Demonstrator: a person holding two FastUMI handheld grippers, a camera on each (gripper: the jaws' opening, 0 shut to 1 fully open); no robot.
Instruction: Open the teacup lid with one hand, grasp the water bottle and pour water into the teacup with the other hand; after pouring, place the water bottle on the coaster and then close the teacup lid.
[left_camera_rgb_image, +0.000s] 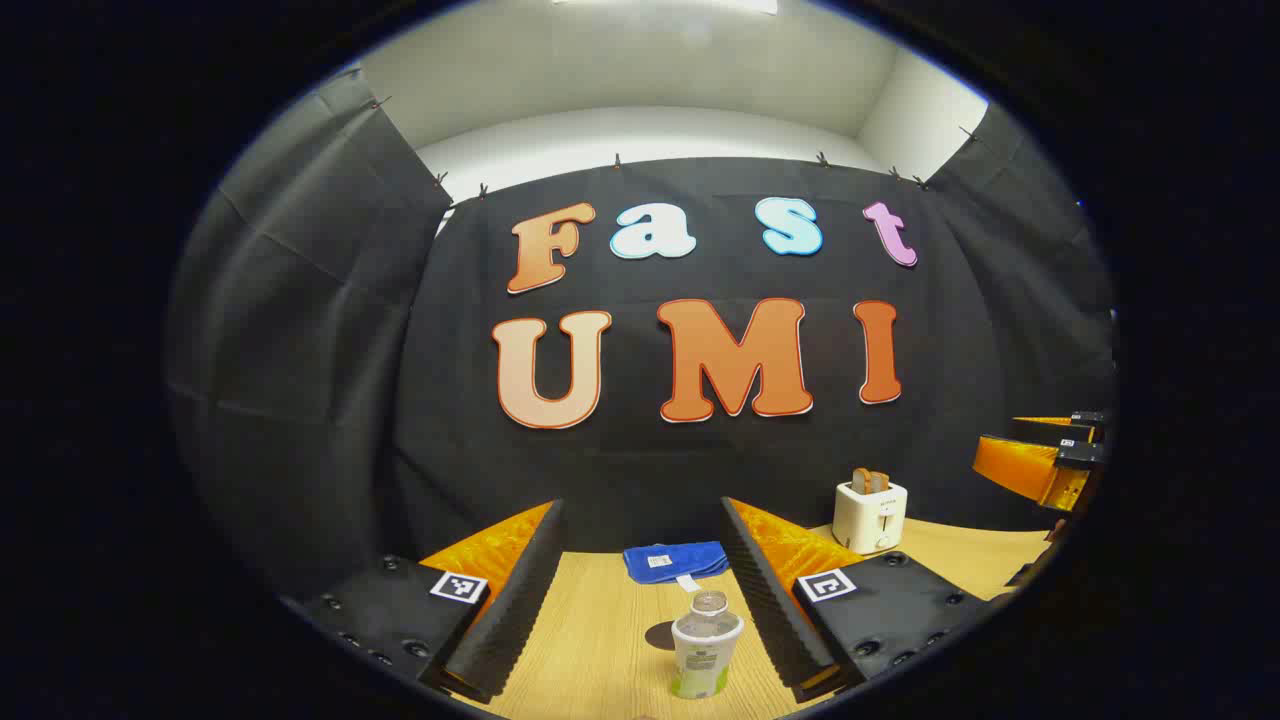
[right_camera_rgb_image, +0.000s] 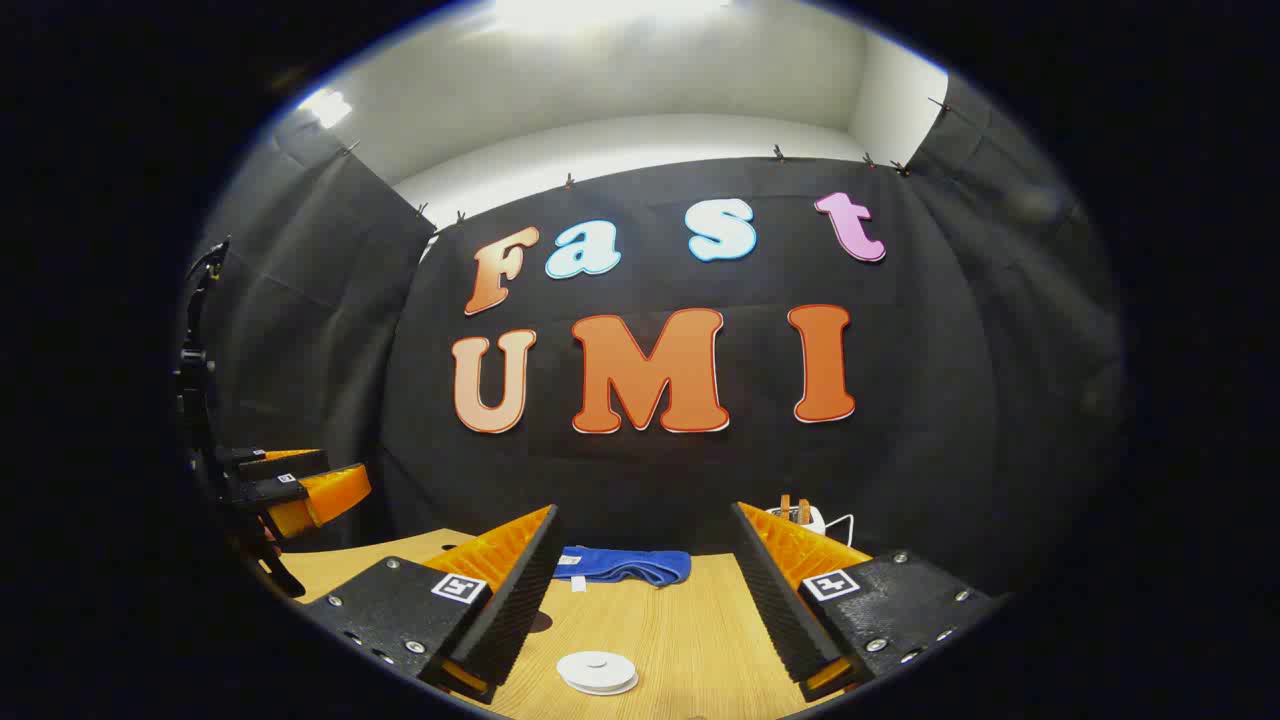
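Note:
In the left gripper view a clear water bottle (left_camera_rgb_image: 706, 642) with a pale green label stands upright on the wooden table (left_camera_rgb_image: 590, 640), between and below my left gripper's (left_camera_rgb_image: 642, 508) spread fingers, untouched. A dark round coaster (left_camera_rgb_image: 660, 635) lies just behind the bottle, to its left. In the right gripper view the teacup's white round lid (right_camera_rgb_image: 597, 672) with a small knob sits low on the table, and the cup under it is barely visible. My right gripper (right_camera_rgb_image: 645, 512) hangs above it, open and holding nothing. The left gripper (right_camera_rgb_image: 300, 482) also appears at the far left.
A folded blue cloth (left_camera_rgb_image: 675, 560) (right_camera_rgb_image: 625, 565) lies at the table's back by the black wall. A white toaster (left_camera_rgb_image: 870, 515) (right_camera_rgb_image: 805, 517) with bread slices stands at the back right. The right gripper (left_camera_rgb_image: 1050, 462) hovers at the far right of the left gripper view.

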